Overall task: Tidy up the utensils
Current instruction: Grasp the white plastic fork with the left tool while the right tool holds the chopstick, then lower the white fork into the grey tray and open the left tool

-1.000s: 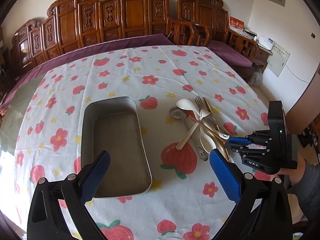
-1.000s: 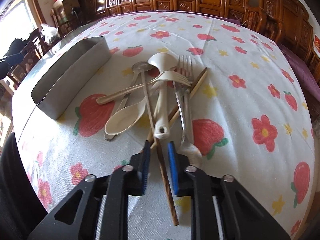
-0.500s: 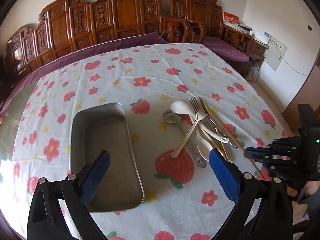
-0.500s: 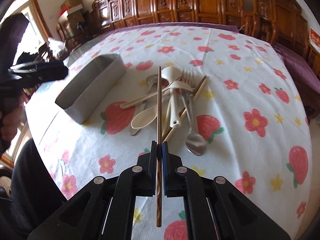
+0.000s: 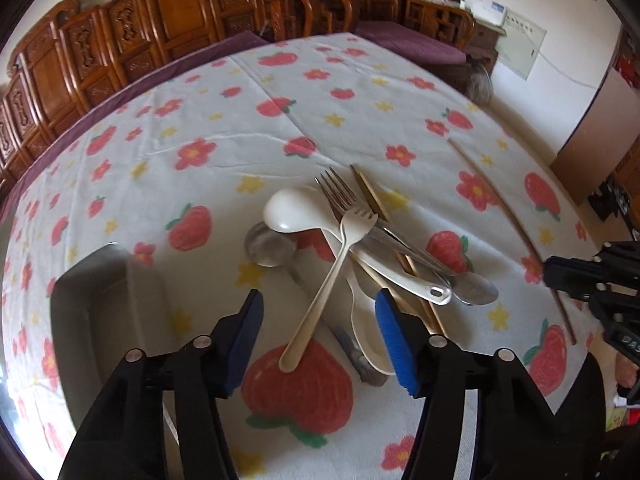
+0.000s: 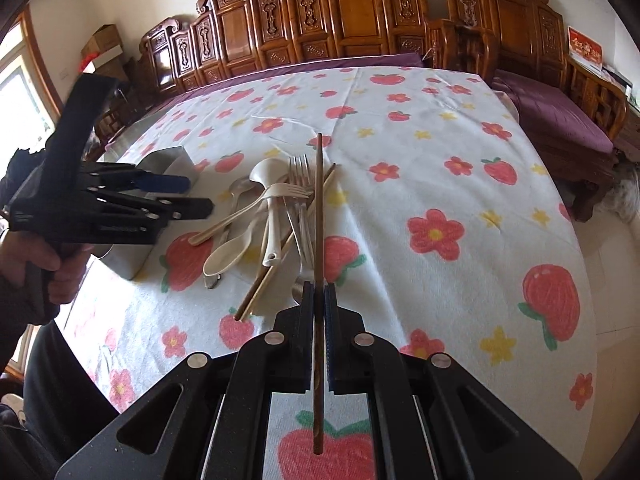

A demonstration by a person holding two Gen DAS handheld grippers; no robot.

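Right gripper (image 6: pixel 319 304) was clamped on a dark wooden chopstick (image 6: pixel 318 208), held off the cloth above the pile, tip pointing away toward the carved chairs (image 6: pixel 360 24). From the left wrist view the same stick ran as a long thin line on the right side, its near end in the right gripper's black nose.

Left gripper (image 5: pixel 320 332) was spread wide with nothing between the blue pads (image 5: pixel 394 340), hovering low over the near end of the heap. Cream plastic fork (image 5: pixel 332 276) lay right in front of its gap, handle toward the camera.

Heap sat mid-table on the strawberry tablecloth (image 5: pixel 304 92): white soup spoon (image 5: pixel 296 212), metal fork (image 5: pixel 340 196), a metal spoon (image 5: pixel 268 244), a cream spoon (image 5: pixel 368 328) and a paler pair of chopsticks (image 5: pixel 372 196), all crossing and touching. Steel tray (image 5: pixel 112 308) stood just left of the heap, apparently with nothing in it, blurred.

Step in hand, as I judged it: first item picked, carry to the tray pending; sorting barely begun. Next move would need the right gripper to swing left across the pile and lay the chopstick lengthwise in the tray. Long stick, could clip the left gripper or the tray's rim on the way.
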